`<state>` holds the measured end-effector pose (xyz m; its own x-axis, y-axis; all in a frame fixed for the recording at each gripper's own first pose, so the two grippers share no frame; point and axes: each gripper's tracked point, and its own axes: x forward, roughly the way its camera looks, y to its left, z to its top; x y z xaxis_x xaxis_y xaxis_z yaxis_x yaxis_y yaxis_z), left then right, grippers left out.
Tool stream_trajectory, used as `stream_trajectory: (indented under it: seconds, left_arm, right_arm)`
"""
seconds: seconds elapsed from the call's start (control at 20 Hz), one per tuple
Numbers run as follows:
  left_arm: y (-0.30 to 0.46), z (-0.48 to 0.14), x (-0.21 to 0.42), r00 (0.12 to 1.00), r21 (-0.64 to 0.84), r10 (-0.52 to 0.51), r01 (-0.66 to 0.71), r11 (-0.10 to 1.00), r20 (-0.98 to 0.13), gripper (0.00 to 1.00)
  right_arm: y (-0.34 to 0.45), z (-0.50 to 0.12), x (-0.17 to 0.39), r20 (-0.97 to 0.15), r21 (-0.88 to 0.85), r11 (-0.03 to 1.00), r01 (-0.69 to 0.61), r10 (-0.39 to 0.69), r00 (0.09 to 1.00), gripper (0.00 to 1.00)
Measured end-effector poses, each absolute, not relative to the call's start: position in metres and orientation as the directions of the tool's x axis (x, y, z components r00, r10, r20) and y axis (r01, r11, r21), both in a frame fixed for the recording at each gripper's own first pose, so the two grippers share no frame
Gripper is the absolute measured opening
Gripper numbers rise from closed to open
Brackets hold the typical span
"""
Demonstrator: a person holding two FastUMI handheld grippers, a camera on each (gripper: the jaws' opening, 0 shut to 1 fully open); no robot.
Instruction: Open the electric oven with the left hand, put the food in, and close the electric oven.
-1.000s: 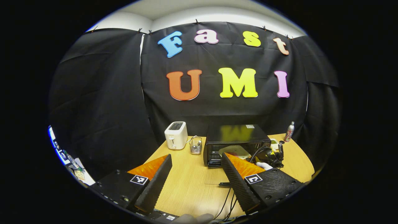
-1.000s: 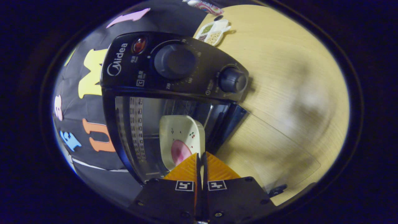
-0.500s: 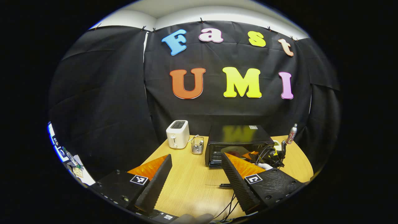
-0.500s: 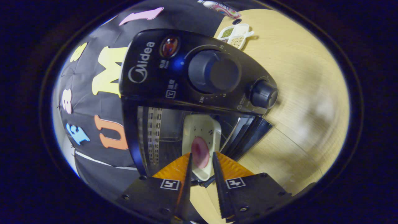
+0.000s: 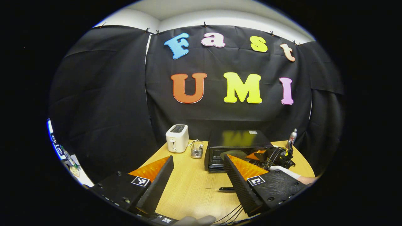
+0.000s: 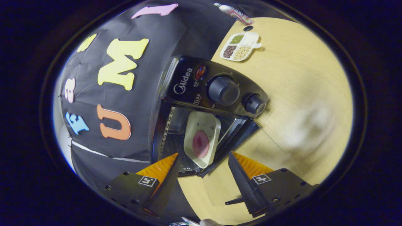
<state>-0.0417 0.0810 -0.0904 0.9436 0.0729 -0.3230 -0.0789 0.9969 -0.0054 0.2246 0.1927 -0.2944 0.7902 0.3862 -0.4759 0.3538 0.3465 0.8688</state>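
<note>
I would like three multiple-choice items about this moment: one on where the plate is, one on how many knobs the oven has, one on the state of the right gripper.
1. Where is the plate?
A. inside the oven
B. on the toaster
C. between the right gripper's fingers

2. How many knobs does the oven front show?
A. one
B. two
C. four

3. How is the right gripper?
A. shut on the plate
B. shut on a knob
C. open

Answers:
1. A: in the right gripper view the plate lies within the oven's cavity, behind the lowered door.
2. B: a bigger knob and a smaller one sit side by side on the control panel.
3. C: its fingers stand wide apart, short of the oven, with nothing between them.
</note>
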Motion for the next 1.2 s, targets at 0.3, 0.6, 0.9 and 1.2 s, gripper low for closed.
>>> stream_trajectory:
  seconds: [0.3,0.6,0.9,1.2]
  left_arm:
    - [0.082,-0.102,-0.048,0.949,-0.041,0.050,-0.066,0.997,-0.312,0.98]
    - [0.066,-0.118,-0.045,0.954,-0.015,-0.010,0.006,1.000,-0.301,0.96]
    - [0.031,-0.146,-0.034,0.949,-0.018,-0.103,0.102,0.995,-0.299,0.97]
    - [-0.007,-0.194,-0.025,0.919,-0.020,-0.170,0.175,0.984,-0.356,0.97]
  right_arm:
    - [0.150,-0.271,0.180,-0.494,0.819,0.485,0.308,0.322,0.808,0.88]
    - [0.095,-0.245,0.127,-0.488,0.640,0.739,0.209,0.182,0.854,0.92]
    - [0.045,-0.220,0.071,-0.448,0.370,0.914,0.166,0.020,0.894,0.95]
    - [-0.002,-0.205,0.030,-0.412,0.174,0.968,0.179,-0.093,0.906,0.96]
